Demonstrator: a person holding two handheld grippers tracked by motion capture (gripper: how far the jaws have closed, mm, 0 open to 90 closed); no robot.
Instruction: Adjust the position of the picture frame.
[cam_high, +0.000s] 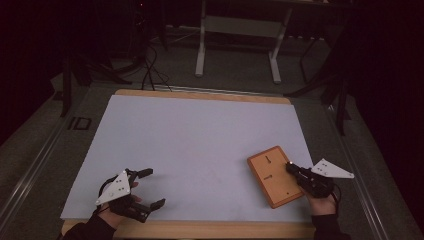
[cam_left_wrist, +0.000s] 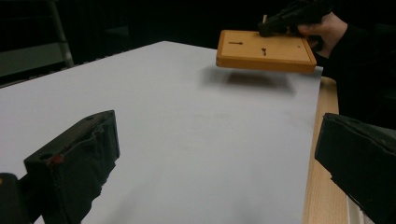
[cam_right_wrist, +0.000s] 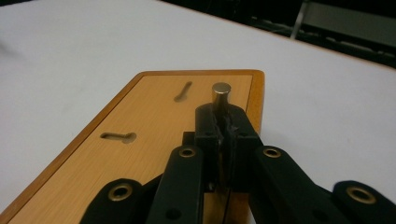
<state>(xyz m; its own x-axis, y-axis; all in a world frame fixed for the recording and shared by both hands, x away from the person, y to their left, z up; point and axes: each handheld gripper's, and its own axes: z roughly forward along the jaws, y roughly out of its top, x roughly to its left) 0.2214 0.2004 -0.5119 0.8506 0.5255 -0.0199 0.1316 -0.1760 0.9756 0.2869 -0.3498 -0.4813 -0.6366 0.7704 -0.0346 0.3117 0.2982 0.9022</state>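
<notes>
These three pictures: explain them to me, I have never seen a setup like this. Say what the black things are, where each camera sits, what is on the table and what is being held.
No robot here: a person holds a two-jaw grasping tool in each hand. The high view looks down from above the person's side onto a table covered by a white sheet. The other two cameras ride on the tools and look along their black jaws.

The left tool sits near the table's front edge, jaws wide apart, holding nothing.

The right tool is shut on a small metal pin, seen close up in the right gripper view. Under it is a wooden board with keyhole-shaped slots. In the left gripper view the board casts a shadow below it, so it seems lifted off the sheet.
</notes>
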